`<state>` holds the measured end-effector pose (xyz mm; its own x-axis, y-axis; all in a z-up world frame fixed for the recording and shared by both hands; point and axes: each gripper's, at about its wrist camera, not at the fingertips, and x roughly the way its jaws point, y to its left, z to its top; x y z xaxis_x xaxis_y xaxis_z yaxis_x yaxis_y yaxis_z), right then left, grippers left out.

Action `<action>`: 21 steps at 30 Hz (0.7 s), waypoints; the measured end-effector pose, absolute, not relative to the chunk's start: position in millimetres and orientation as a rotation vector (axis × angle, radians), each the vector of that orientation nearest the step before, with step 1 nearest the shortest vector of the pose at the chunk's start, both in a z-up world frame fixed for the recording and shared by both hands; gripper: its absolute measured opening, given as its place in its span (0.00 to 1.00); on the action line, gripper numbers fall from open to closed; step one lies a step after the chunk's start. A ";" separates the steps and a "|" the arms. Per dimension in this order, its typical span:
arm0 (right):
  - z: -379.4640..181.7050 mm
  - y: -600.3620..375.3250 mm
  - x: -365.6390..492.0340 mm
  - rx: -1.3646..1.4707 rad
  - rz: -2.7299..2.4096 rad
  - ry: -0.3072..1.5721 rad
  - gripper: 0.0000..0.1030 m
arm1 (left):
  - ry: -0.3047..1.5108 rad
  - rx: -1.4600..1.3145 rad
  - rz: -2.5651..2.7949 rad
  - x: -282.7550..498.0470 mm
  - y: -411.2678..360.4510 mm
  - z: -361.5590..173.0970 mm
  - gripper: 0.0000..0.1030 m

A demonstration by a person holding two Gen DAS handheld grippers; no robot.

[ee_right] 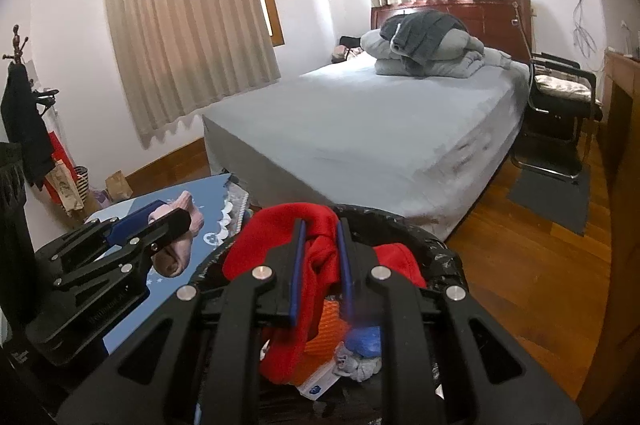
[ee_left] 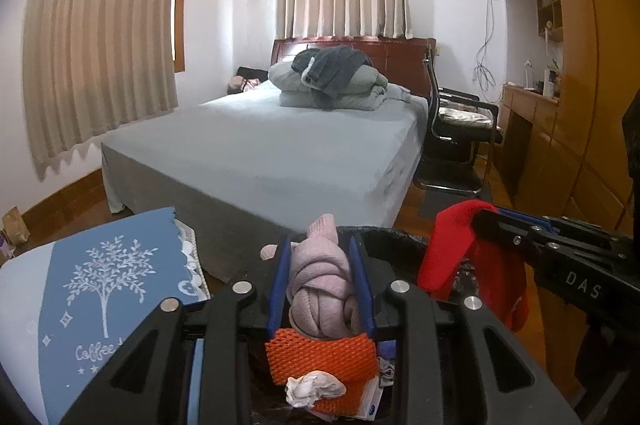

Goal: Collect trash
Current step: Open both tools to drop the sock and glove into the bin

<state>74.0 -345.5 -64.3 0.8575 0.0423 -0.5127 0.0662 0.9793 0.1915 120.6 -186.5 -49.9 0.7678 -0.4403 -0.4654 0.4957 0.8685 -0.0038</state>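
Two soft bundles are in hand above the black-lined round trash bin (ee_left: 400, 237), whose rim shows at about twelve o'clock from each gripper. The left gripper (ee_left: 322, 265) has its blue pads pinching a knotted roll of pale pink knit fabric (ee_left: 320, 289) across its middle, jaws partly spread by the roll's bulk. The right gripper (ee_right: 322, 257) is pressed nearly together on a bright red fleece cloth (ee_right: 316, 249), which bunches between the pads and drapes to both sides.

Both pieces look light, limp and compressible, nothing fragile. The pink roll should hold its shape because of the knot, so a mid-body pinch suits it. The red cloth is looser; a grip on a gathered fold, as here, seems safest, though trailing ends could catch the bin rim.

Inside the bin, at six o'clock, lie an orange foam mesh sleeve (ee_left: 320, 357) and a crumpled white tissue (ee_left: 314, 387).
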 end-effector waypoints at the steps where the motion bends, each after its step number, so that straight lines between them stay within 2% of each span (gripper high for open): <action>1: -66.9 -346.2 75.9 0.207 -0.014 0.547 0.14 | 0.479 0.123 -0.510 122.4 -187.7 -51.4 0.29; 15: -87.2 -355.1 99.7 0.211 -0.026 0.595 0.14 | 0.543 0.129 -0.504 145.5 -199.2 -76.6 0.29; 18: -92.8 -354.9 105.3 0.207 -0.028 0.612 0.18 | 0.556 0.121 -0.506 151.4 -199.3 -77.8 0.31; 19: -94.1 -354.1 107.1 0.205 -0.028 0.619 0.19 | 0.558 0.119 -0.505 152.7 -199.3 -78.4 0.33; 21: -99.2 -354.4 110.1 0.201 -0.040 0.631 0.28 | 0.560 0.114 -0.508 154.9 -197.8 -79.0 0.48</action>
<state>110.1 -354.4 -99.2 0.8071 0.0237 -0.5899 0.0984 0.9798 0.1740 154.9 -197.8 -79.0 0.7281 -0.4294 -0.5343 0.4901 0.8711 -0.0323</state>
